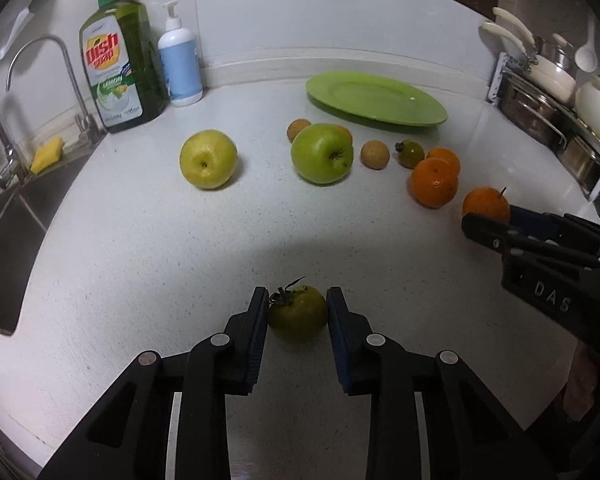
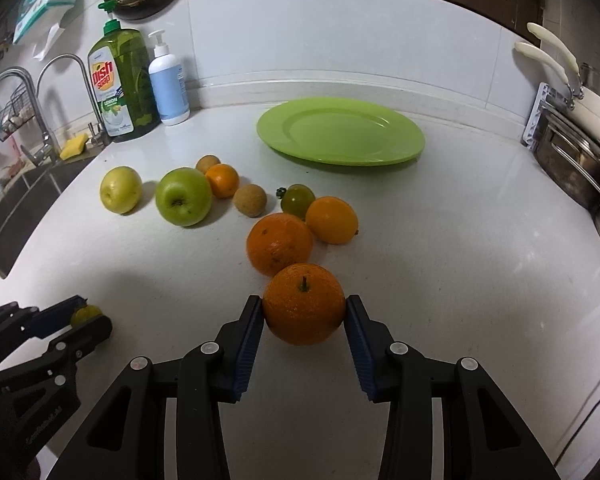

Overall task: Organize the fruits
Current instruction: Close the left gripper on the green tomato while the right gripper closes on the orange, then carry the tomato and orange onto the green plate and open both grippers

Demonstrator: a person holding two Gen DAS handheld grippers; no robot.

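Observation:
My left gripper (image 1: pixel 298 300) is shut on a small green tomato (image 1: pixel 298 314) low over the white counter; it also shows in the right wrist view (image 2: pixel 85 315). My right gripper (image 2: pixel 305 306) is shut on an orange with a stem (image 2: pixel 304 309), also seen in the left wrist view (image 1: pixel 486 204). A green plate (image 2: pixel 340 132) lies empty at the back. Loose on the counter are a yellow apple (image 2: pixel 121 189), a green apple (image 2: pixel 183 196), more oranges (image 2: pixel 279 243), two brown fruits (image 2: pixel 250 199) and another green tomato (image 2: pixel 297 200).
Dish soap bottle (image 2: pixel 120 84) and a white pump bottle (image 2: pixel 168 80) stand at the back left beside the sink (image 2: pixel 8 216) and taps. Pots and pans (image 2: pixel 580 140) sit on the right. The wall runs behind the plate.

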